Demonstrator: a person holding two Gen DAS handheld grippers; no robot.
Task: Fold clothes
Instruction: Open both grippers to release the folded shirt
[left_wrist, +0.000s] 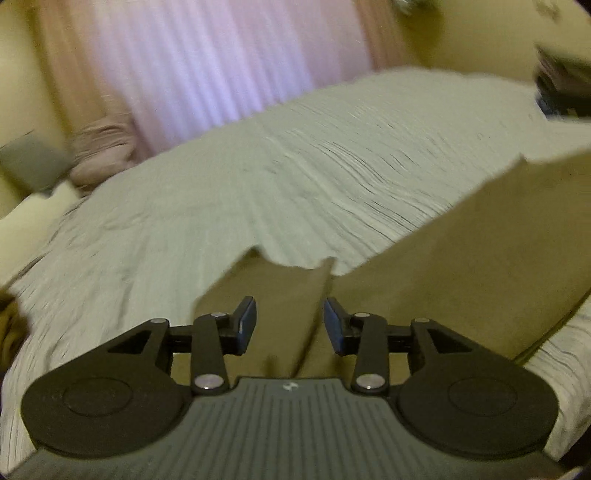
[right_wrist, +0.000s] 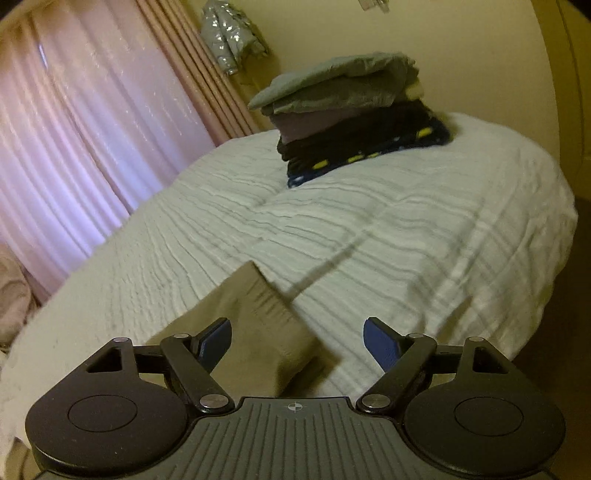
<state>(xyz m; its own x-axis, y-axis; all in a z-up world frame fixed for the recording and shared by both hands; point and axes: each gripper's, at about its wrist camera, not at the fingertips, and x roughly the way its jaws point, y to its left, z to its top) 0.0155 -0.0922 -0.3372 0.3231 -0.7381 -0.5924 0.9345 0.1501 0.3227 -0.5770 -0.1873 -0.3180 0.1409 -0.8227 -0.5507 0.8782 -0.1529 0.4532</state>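
Left wrist view: both tongs, left and right, gape empty; the khaki garment (six o'clock on the bed) should be pinched at its corners.

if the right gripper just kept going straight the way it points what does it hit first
Most likely the khaki garment lying just ahead of the open right gripper, at its edge where the white bedspread begins. Depth is unclear, so it might meet the bedspread first.
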